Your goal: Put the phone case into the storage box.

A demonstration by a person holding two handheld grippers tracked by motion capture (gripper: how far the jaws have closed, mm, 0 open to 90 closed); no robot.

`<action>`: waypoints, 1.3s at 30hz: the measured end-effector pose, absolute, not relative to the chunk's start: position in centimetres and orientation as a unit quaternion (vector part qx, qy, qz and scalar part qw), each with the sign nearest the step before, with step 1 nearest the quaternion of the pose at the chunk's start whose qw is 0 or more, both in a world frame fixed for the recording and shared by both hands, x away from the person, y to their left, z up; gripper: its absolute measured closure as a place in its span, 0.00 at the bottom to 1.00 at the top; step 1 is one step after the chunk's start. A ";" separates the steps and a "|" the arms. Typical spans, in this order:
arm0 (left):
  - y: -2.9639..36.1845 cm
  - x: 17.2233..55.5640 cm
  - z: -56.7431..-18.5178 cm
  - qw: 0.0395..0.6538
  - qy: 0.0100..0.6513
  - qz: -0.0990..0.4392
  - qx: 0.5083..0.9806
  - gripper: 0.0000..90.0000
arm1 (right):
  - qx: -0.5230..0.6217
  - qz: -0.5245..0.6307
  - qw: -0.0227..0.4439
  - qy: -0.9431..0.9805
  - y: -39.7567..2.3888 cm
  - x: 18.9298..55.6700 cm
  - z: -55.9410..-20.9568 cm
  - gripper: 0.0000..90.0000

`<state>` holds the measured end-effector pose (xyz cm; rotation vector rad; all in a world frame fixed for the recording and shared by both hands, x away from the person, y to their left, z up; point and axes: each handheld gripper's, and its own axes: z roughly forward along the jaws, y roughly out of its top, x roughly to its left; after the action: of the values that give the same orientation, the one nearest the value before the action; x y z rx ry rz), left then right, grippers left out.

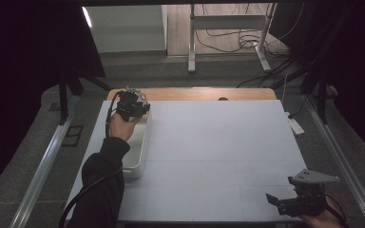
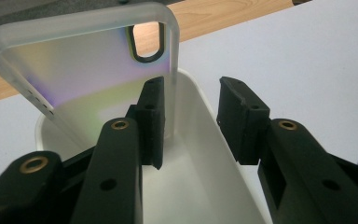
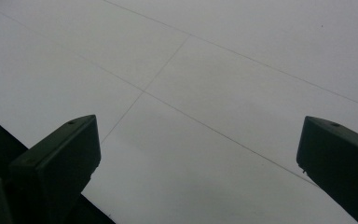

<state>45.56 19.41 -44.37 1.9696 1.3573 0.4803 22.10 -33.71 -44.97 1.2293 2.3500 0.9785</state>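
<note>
A clear, frosted phone case (image 2: 88, 70) with an oval camera cutout stands tilted inside a white rectangular tray (image 2: 200, 135), leaning just beyond my left gripper's left jaw. My left gripper (image 2: 191, 121) points down into the tray, and its jaws stand apart with only the tray's inside showing between them. In the high view this gripper (image 1: 134, 105) hovers over the far end of the tray (image 1: 138, 161) at the table's left side. My right gripper (image 1: 273, 199) sits at the near right corner, held low over the bare white surface, open wide (image 3: 198, 154) with nothing between its jaws.
The white table top (image 1: 218, 147) has a wooden strip (image 1: 204, 93) along its far edge. A white power strip (image 1: 294, 126) lies off the right edge. Behind the table stand a metal frame (image 1: 228, 28) and cables on the floor.
</note>
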 end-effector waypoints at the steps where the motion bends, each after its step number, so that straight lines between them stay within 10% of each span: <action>1: 19.5 45.4 -44.3 0.347 0.522 0.182 0.757 0.67 | 0.429 0.342 0.157 0.821 -33.7 22.1 -45.0 0.00; 39: 20.4 41.6 -43.2 0.403 0.476 0.140 0.769 0.11 | 0.436 0.342 0.160 0.817 -33.8 22.1 -44.9 0.00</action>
<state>41.63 20.38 -43.19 1.9427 1.2017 0.3547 22.10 -33.79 -44.94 1.2445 2.3355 0.9766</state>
